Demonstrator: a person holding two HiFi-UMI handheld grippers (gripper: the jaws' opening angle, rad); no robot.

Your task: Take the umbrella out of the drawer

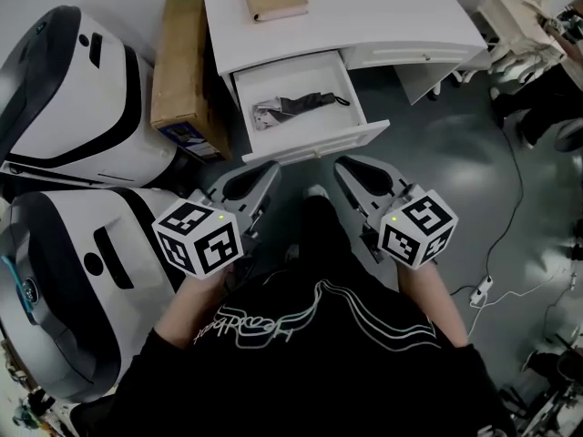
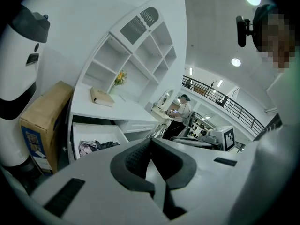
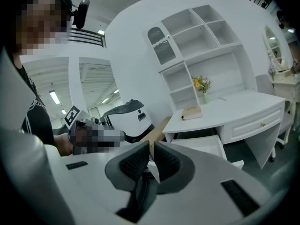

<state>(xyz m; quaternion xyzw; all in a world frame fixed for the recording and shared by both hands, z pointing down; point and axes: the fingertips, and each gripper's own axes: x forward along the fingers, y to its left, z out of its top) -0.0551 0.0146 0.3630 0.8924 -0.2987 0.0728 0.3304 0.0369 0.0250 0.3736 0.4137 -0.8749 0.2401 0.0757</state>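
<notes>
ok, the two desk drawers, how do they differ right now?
The open drawer is pulled out; the shut drawer sits flush. The open drawer shows a folded black umbrella; the shut drawer's inside is hidden. Both are white, under the same desk.

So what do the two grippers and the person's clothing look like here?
Both the left gripper and right gripper are pale grey shells with dark ribbed pads. Each carries a white cube printed with black square markers. The person wears a black short-sleeved shirt with white line print.
</notes>
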